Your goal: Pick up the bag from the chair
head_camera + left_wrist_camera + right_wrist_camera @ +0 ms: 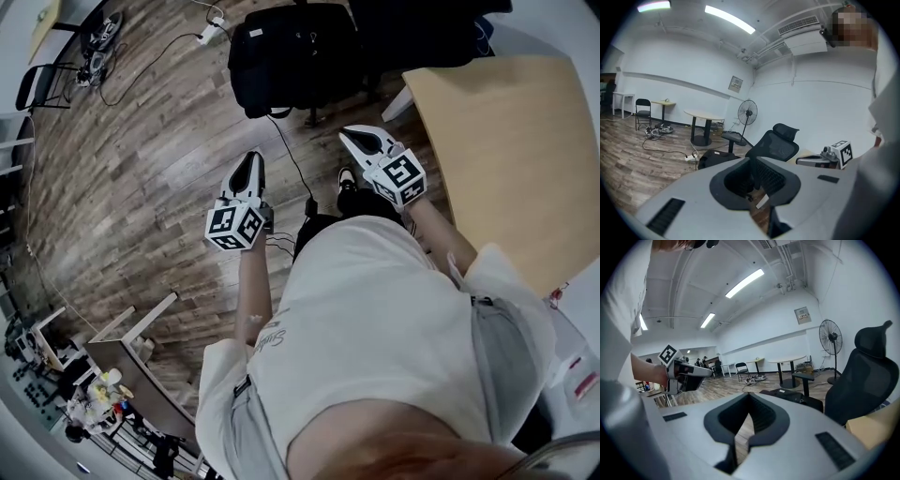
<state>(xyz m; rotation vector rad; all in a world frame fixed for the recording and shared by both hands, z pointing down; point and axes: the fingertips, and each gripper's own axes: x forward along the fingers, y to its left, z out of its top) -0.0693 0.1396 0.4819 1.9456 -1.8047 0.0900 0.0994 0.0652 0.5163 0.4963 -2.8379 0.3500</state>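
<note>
A black bag (292, 52) lies on the seat of a black office chair (314, 94) ahead of me on the wooden floor. It also shows as a dark bag (715, 158) in the left gripper view and as a flat black bag (787, 396) in the right gripper view. The chair's tall back (868, 376) rises to the right of it. My left gripper (251, 161) and right gripper (354, 137) are held side by side in the air, both pointing toward the chair and well short of it. Both are shut, with nothing between the jaws.
A light wooden table (511, 141) stands close on the right. A cable (292, 159) and a power strip (211, 36) lie on the floor near the chair. Farther off are a round table (704, 115), a standing fan (747, 112) and a folding chair (643, 110).
</note>
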